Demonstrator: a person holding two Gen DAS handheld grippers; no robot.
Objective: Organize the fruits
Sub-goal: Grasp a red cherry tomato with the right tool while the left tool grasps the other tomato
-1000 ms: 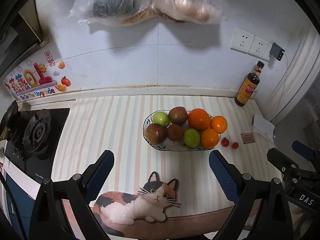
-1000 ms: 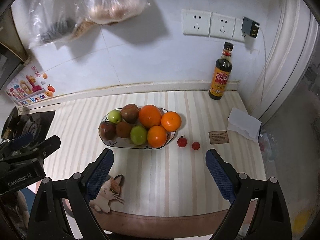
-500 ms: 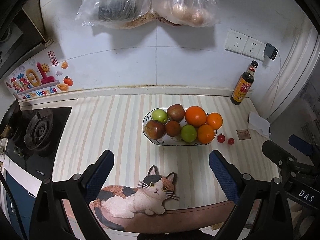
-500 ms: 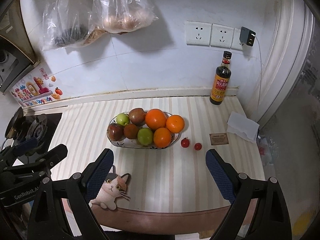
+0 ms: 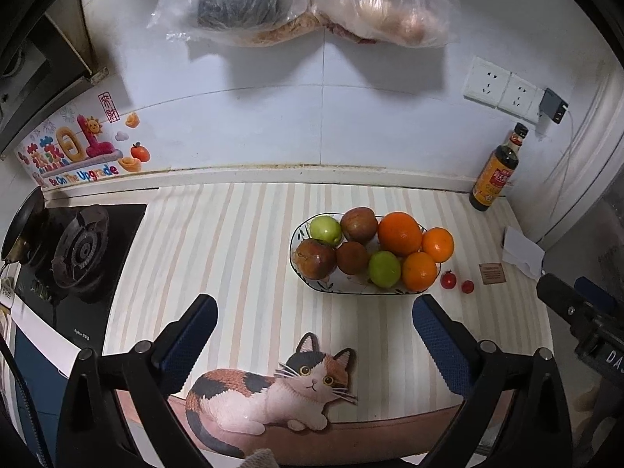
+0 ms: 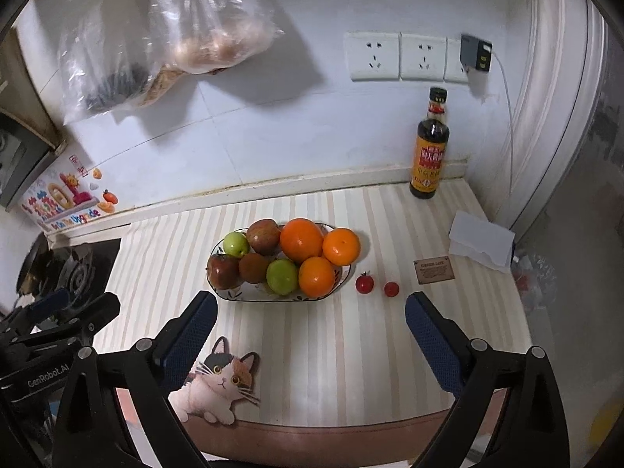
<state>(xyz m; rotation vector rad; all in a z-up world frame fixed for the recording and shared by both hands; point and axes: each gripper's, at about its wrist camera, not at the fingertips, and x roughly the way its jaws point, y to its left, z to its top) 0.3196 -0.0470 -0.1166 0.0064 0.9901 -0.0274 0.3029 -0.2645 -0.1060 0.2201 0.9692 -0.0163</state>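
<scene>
An oval white bowl [image 5: 323, 285] [image 6: 234, 294] on the striped counter holds three oranges [image 5: 399, 233] [image 6: 301, 240], two green apples [image 5: 384, 268] [image 6: 282, 276] and several dark red fruits [image 5: 316, 258] [image 6: 223, 270]. Two small red tomatoes [image 5: 448, 279] [image 6: 364, 283] lie on the counter just right of the bowl. My left gripper [image 5: 314, 329] is open and empty, held above the counter's front edge, short of the bowl. My right gripper [image 6: 310, 329] is open and empty, also near the front edge, in front of the bowl and tomatoes.
A cat sticker [image 5: 269, 386] [image 6: 218, 382] lies at the counter's front edge. A soy sauce bottle [image 5: 495, 173] [image 6: 430, 148] stands at the back right. A small card [image 6: 433, 270] and folded paper [image 6: 481, 240] lie right. A gas stove [image 5: 78, 251] sits left. Plastic bags [image 5: 304, 0] hang on the wall.
Both grippers have pulled back and shifted a little; the bowl now looks slightly farther in the left view. Both stay open and empty. The fruit has not moved.
</scene>
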